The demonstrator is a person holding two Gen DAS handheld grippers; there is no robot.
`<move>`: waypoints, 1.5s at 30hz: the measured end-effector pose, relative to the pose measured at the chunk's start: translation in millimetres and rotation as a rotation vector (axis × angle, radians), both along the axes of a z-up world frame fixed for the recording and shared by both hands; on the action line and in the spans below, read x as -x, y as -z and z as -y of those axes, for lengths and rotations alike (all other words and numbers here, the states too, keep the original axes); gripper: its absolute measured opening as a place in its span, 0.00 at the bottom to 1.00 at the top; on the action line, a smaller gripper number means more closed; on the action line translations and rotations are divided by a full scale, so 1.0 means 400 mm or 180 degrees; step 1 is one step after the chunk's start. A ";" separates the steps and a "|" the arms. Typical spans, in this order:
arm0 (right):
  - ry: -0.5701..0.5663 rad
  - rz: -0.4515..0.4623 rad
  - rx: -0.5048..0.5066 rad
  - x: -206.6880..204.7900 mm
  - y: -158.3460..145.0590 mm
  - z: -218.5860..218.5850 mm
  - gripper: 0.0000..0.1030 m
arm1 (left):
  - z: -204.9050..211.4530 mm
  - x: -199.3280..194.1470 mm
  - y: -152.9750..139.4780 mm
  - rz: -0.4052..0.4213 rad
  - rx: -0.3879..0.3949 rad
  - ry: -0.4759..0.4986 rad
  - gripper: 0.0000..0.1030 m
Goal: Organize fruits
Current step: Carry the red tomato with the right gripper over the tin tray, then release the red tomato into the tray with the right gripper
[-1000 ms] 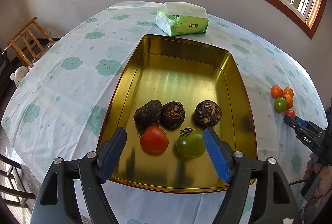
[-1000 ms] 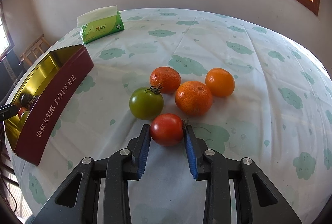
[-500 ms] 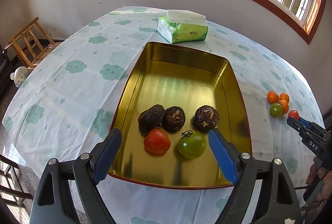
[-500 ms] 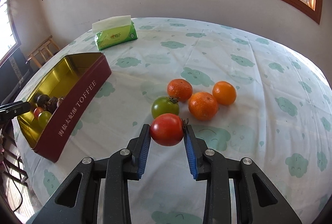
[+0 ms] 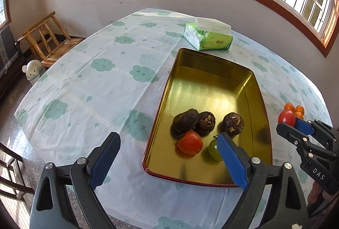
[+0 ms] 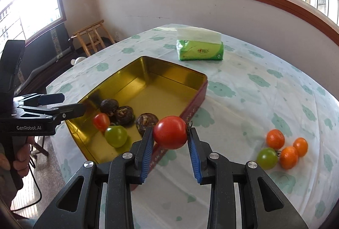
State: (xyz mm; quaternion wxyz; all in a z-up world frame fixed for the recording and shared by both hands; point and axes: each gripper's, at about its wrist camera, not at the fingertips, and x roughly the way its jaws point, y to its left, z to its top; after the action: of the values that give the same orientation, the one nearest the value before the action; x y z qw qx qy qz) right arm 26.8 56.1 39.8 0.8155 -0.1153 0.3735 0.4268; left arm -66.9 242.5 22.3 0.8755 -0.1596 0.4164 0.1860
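Your right gripper (image 6: 170,141) is clenched on a red tomato (image 6: 170,132), held in the air just beside the near long wall of the tin (image 6: 197,99), on its right side. Your left gripper (image 5: 167,151) is spread wide with nothing between the pads, at the tin's near end; "GenRobot.AI" reads on its body in the right wrist view, and "DAS" on the right gripper in the left wrist view. Inside the tin, near end: three dark brown fruits (image 6: 124,111), a second red tomato (image 6: 101,120), a green tomato (image 6: 116,135). Right of the tin on the tablecloth (image 6: 254,91): three oranges (image 6: 288,147) touching another green tomato (image 6: 267,158). Tissue pack (image 6: 200,49) beyond the tin's far end; its print is unreadable.
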 end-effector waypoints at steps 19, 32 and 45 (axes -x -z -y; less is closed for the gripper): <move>-0.0313 -0.0140 0.0251 0.020 0.086 -0.141 0.33 | -0.096 0.062 0.018 -0.0071 0.0073 -0.0391 0.89; -0.0291 -0.0090 0.0262 0.020 0.086 -0.144 0.33 | -0.088 0.059 0.023 -0.0069 0.0096 -0.0366 0.89; -0.0239 -0.0080 0.0183 0.018 0.078 -0.125 0.37 | -0.068 0.051 0.018 -0.0068 0.0080 -0.0317 0.89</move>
State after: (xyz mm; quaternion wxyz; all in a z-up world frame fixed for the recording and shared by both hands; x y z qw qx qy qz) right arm 19.5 106.1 8.5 0.7905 -0.1472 0.3913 0.4476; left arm -87.2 269.6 15.3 0.8586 -0.1891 0.4196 0.2257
